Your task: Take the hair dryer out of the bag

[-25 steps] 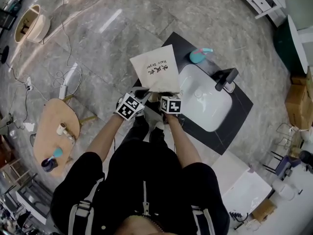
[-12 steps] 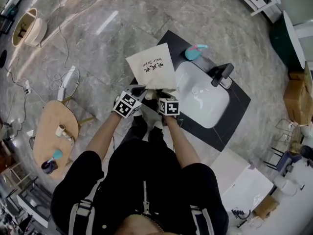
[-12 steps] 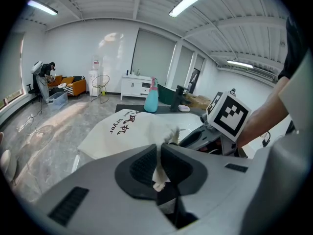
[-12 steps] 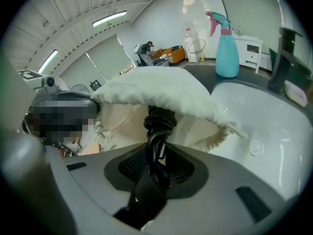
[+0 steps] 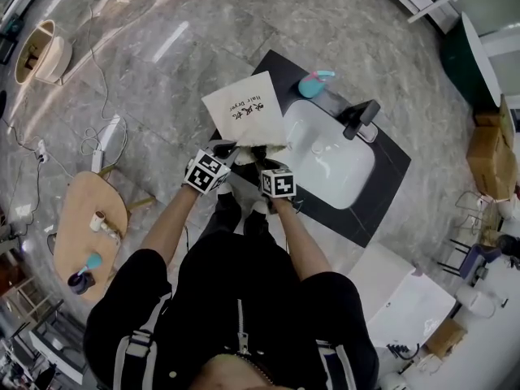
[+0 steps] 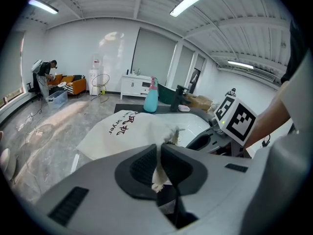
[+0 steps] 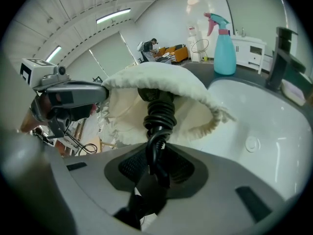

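- Cream cloth bag [image 5: 244, 112], printed "Hair Dryer", lies at the left end of the black counter [image 5: 382, 197]. It reaches over that edge, with its open mouth toward the person.
- On the frayed rim of that mouth, the left gripper [image 5: 230, 147] has its jaws pressed almost together, pinching the cloth.
- At the mouth's other side, the right gripper [image 5: 262, 161] has its jaws clamped on the black coiled cord [image 7: 159, 115] that comes out of the bag.
- Of the hair dryer [image 7: 148, 94] only a dark end shows, just inside the mouth; cloth hides the rest.
- Just right of the bag, a white sink [image 5: 329, 157] is set into the counter, with a black tap [image 5: 360, 119] at its far rim.
- Beyond the bag, a teal spray bottle [image 5: 312, 84] stands near the counter's far edge.
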The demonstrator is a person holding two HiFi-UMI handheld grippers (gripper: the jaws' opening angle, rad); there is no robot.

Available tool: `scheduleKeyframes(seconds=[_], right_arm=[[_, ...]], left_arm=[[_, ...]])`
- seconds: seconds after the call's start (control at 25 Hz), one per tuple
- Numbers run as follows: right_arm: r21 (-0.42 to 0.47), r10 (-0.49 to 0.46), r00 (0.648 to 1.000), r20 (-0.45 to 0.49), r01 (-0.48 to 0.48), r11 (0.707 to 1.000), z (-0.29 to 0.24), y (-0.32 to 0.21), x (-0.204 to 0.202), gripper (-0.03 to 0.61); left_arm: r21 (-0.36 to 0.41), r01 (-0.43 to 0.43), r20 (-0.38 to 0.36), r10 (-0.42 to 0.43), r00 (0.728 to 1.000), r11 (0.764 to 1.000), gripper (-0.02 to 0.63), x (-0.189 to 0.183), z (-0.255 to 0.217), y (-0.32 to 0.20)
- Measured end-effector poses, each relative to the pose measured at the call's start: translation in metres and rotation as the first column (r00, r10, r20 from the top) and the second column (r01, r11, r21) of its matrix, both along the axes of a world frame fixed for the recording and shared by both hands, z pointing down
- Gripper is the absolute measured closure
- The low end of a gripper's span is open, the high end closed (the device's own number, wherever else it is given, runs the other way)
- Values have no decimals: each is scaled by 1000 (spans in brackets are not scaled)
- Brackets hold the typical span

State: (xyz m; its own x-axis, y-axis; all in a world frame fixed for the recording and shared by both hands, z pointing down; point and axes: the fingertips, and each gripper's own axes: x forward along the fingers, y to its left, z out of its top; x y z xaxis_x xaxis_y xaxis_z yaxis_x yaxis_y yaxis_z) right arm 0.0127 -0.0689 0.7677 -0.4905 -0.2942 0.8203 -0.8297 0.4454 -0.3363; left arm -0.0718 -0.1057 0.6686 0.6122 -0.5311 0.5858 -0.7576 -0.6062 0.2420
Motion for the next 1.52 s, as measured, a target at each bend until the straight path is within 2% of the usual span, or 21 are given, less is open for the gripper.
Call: scheduleKeyframes(seconds=[0.96,1.52], right_arm=[[-4,-67,998,-3,67,998,6,43,28,463],[-123,-87,996,-2,86,989,6,51,31,440]], left_arm=[[-17,16,16,-15,1000,1000,569,6,3,-4],[-33,8,13,-8,1000,999,569,7,10,-4]])
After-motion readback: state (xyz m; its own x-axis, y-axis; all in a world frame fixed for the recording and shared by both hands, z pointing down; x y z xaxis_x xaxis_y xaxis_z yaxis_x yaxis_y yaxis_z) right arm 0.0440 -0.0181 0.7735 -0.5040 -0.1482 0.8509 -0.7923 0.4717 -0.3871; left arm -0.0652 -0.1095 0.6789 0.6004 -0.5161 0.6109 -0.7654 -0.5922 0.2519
